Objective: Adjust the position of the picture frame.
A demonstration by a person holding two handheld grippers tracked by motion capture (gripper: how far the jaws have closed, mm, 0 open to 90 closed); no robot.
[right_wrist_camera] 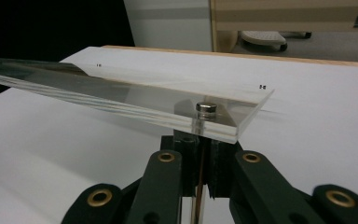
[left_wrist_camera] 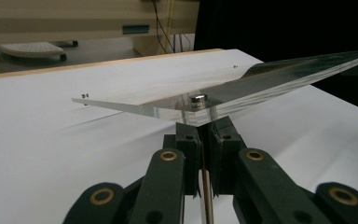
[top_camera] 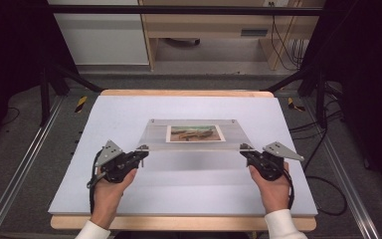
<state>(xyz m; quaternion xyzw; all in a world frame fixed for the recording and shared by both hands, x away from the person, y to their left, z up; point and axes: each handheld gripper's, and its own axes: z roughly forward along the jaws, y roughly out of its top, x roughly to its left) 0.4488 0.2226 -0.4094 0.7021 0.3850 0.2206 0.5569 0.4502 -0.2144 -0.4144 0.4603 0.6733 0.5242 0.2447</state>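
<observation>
A clear acrylic picture frame [top_camera: 154,134] holding a small landscape photo [top_camera: 195,133] hangs tilted above the white table [top_camera: 179,184], with its near edge raised. My left gripper [top_camera: 142,153] is shut on the metal corner pin [left_wrist_camera: 206,186] under the frame's near left corner, below the bolt head [left_wrist_camera: 198,98]. On the other side, my right gripper [top_camera: 245,149] is shut on the pin [right_wrist_camera: 196,196] under the near right corner, beneath its bolt head [right_wrist_camera: 206,108]. From the left gripper [left_wrist_camera: 204,128] and the right gripper [right_wrist_camera: 203,137] the plate [left_wrist_camera: 261,79] [right_wrist_camera: 98,91] stretches away overhead.
A wooden edge [top_camera: 184,93] borders the white mat at the back. Metal rails [top_camera: 20,174] run along both sides of the table, and cables [top_camera: 323,199] lie on the floor at the right. A cabinet and wooden furniture [top_camera: 204,30] stand beyond the table.
</observation>
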